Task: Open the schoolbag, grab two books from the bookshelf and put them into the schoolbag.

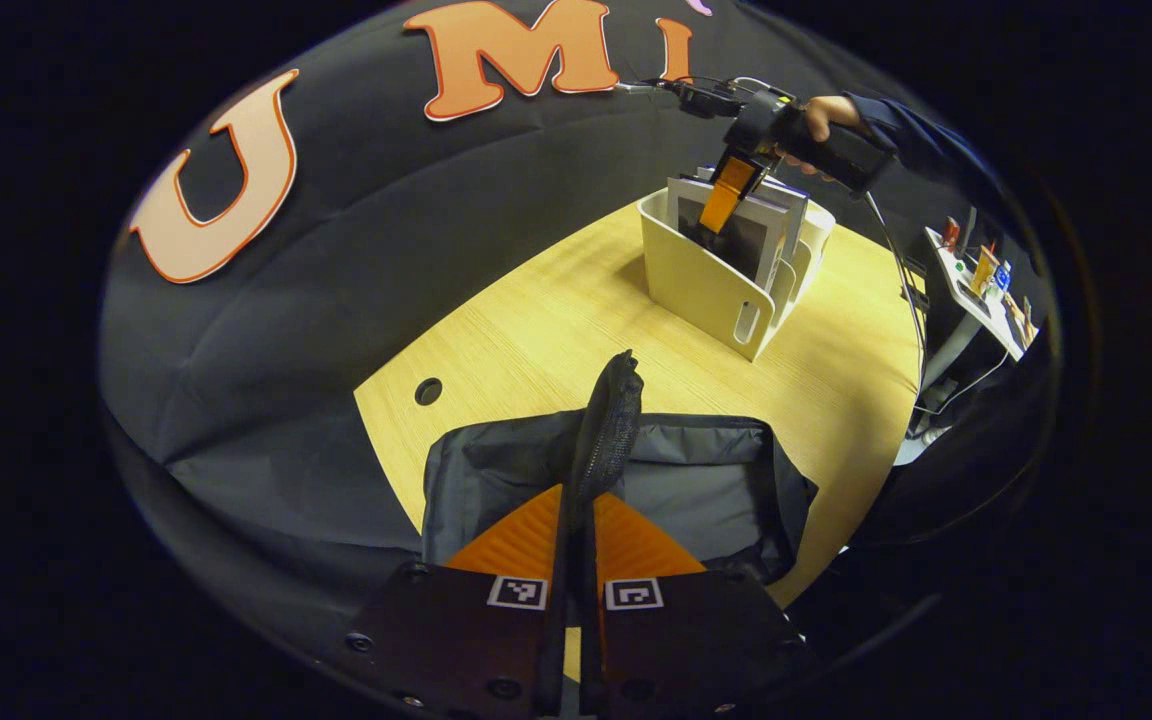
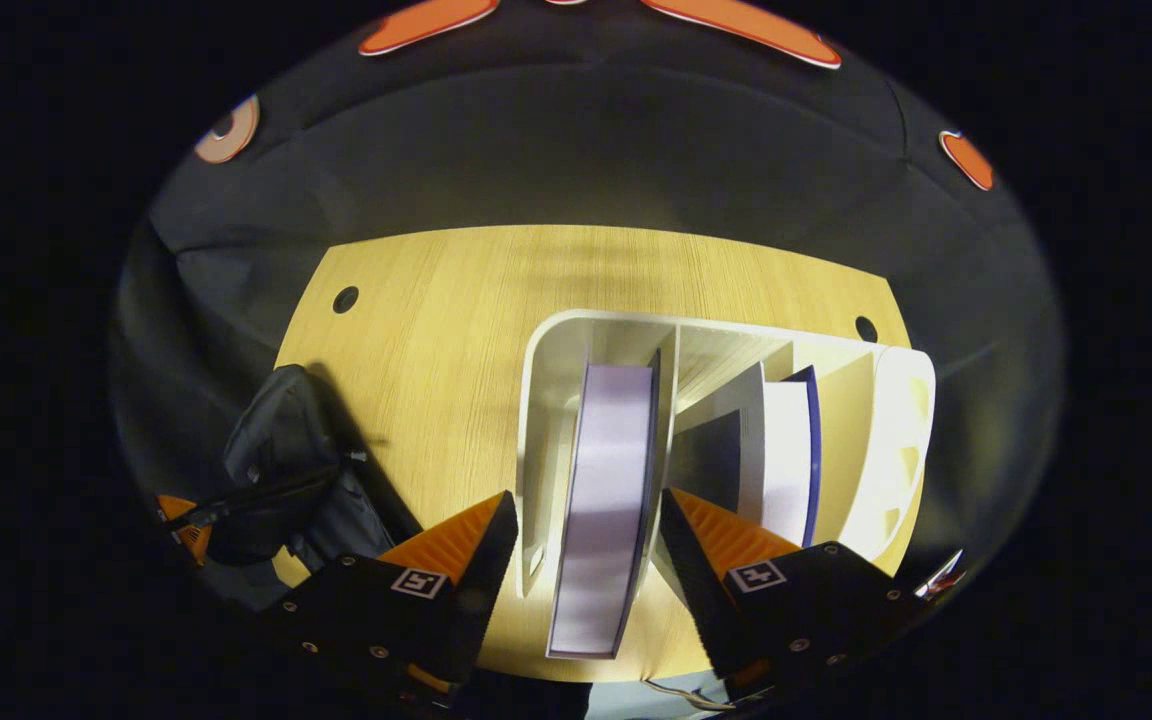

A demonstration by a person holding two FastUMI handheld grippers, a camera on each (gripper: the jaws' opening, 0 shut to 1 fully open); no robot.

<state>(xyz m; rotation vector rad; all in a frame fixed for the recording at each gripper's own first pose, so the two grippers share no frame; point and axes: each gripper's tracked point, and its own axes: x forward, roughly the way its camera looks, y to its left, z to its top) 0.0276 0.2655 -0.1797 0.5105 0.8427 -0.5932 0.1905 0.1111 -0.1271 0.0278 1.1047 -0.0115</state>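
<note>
Across the wooden desk [image 2: 436,330], your left gripper [image 1: 578,520] pinched the schoolbag [image 1: 696,480] flap while your right gripper [image 2: 586,540], jaws open, straddled a book [image 2: 606,500] in the bookshelf [image 2: 546,400] at lower centre, needing closure.

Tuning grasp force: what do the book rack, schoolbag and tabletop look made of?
Book rack: looks like moulded plastic, cream, smooth semi-matte; rounded corners, cut-out handle slot.
Schoolbag: woven synthetic fabric, probably nylon or polyester, dark grey and matte; it creases, and the left gripper holds up a limp mesh-like flap.
Tabletop: light wood-grain surface, likely laminate; even straight grain, low sheen.
</note>
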